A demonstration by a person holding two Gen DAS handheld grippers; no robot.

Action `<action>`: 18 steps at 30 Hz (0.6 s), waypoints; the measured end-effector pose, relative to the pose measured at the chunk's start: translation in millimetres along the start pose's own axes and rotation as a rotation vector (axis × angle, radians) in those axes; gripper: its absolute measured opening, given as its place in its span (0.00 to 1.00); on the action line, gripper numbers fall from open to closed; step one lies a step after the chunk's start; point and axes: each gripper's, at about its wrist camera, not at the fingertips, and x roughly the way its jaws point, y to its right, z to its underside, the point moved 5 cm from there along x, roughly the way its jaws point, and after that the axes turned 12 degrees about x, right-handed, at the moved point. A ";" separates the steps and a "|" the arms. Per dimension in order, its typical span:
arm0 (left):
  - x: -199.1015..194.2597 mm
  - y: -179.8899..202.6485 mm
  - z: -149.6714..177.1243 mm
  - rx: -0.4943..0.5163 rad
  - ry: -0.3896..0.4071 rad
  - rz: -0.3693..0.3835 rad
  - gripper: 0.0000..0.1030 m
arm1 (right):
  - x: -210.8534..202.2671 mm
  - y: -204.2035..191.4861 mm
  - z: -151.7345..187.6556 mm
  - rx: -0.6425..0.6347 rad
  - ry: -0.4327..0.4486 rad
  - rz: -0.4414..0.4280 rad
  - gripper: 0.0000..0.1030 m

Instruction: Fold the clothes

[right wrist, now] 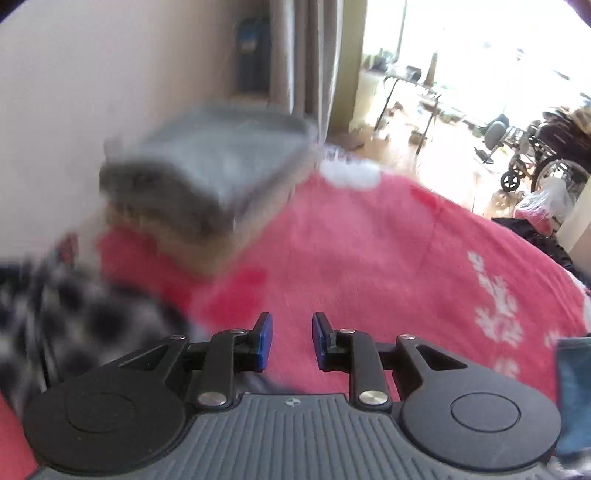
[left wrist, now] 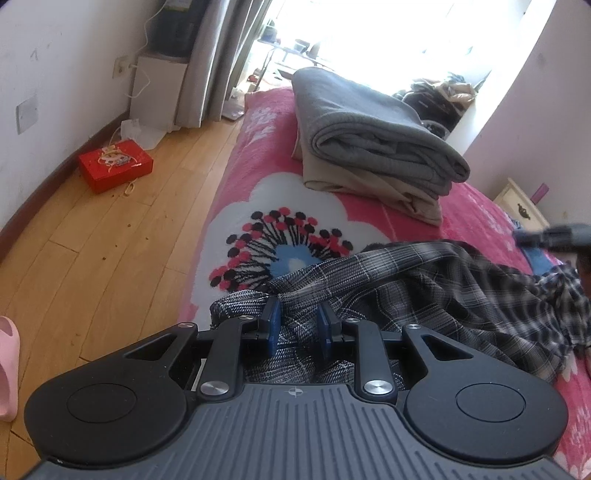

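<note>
With the left gripper pinching a bunched fold of the plaid shirt just below the folded grey stack, I'd bring the spread, empty right gripper back for the far edge, then pull both flat.

White walls meet a wooden floor; grey curtains frame a glaring bright window, a red box beside the pink-covered bed.
</note>
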 end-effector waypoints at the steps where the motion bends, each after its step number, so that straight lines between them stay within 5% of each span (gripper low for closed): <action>1: 0.0 0.1 0.0 -0.001 0.000 -0.001 0.23 | 2.0 -2.6 9.4 -0.052 -0.033 0.010 0.24; 6: 0.5 0.8 -1.2 0.005 -0.007 -0.005 0.23 | 22.0 -8.2 53.8 -0.263 -0.141 0.075 0.24; 14: 0.7 2.9 -0.5 0.025 -0.012 -0.017 0.23 | 37.8 3.4 67.9 -0.254 -0.206 0.095 0.25; 15: 0.5 3.1 -0.5 0.027 -0.012 -0.018 0.23 | 37.4 4.0 68.5 -0.244 -0.208 0.091 0.20; 16: 0.4 3.2 -0.5 0.029 -0.013 -0.018 0.23 | 36.9 3.5 68.4 -0.244 -0.211 0.090 0.02; 18: 0.2 3.3 -0.4 0.034 -0.014 -0.019 0.23 | 31.5 -1.9 68.8 -0.293 -0.202 0.120 0.02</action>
